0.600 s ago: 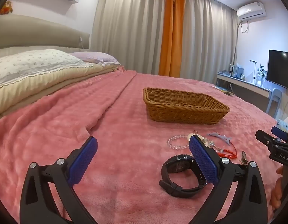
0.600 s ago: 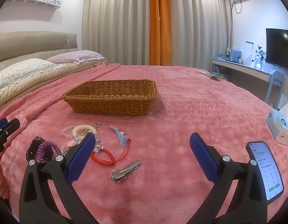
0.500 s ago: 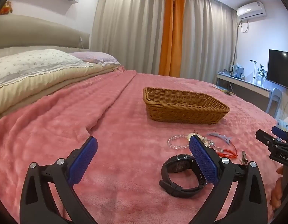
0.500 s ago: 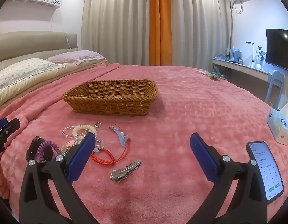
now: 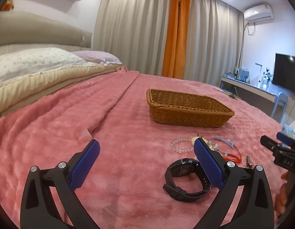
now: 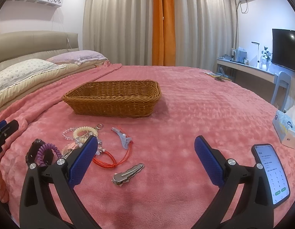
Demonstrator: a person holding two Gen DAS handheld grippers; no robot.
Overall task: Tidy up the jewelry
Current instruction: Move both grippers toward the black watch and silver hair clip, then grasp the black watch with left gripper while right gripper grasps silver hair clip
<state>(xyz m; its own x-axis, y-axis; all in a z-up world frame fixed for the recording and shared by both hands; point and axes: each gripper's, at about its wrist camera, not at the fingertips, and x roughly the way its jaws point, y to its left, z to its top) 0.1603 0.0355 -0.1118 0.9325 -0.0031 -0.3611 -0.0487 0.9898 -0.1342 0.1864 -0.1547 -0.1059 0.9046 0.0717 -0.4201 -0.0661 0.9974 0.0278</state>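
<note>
Left wrist: watch (image 5: 186,179) partly behind tongs (image 5: 146,161)

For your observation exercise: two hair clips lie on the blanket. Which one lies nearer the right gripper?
The silver clip lies just ahead of the open right gripper, between its fingers. The blue clip lies farther off, toward the basket.

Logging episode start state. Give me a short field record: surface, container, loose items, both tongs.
surface: pink blanket
container: wicker basket, nothing visible inside
loose items: black watch, silver hair clip, blue hair clip, red cord, bead bracelets, purple coil tie
left tongs: open, empty
right tongs: open, empty
progress: no item in basket yet
</note>
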